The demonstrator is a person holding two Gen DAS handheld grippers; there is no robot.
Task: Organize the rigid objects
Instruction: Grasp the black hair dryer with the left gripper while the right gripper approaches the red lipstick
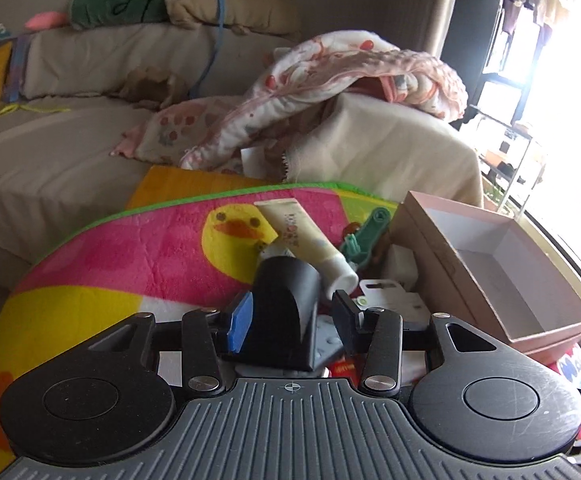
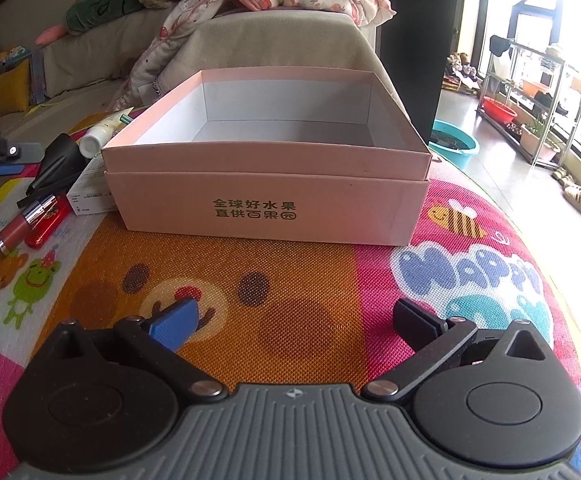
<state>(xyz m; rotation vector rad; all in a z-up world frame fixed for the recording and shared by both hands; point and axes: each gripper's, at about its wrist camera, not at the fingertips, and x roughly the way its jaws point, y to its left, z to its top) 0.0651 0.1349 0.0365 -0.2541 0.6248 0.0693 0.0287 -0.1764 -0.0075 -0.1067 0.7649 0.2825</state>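
Note:
My left gripper (image 1: 292,316) has its jaws around a black wedge-shaped object (image 1: 286,312); the blue pad touches its left side, with a small gap showing on the right. The object also shows in the right wrist view (image 2: 56,160), resting on the mat. Behind it lie a cream tube (image 1: 310,240), a green clip (image 1: 364,240) and a white card (image 1: 394,300). The open pink box (image 2: 266,200) is empty and stands to the right (image 1: 490,264). My right gripper (image 2: 296,320) is open and empty, above the mat in front of the box.
A lip gloss (image 2: 24,220) and a red lighter (image 2: 48,224) lie left of the box on the colourful play mat (image 2: 290,280). A sofa (image 1: 70,128) with a blanket (image 1: 330,80) stands behind. A teal basin (image 2: 454,144) and shelves (image 2: 530,100) are on the floor at right.

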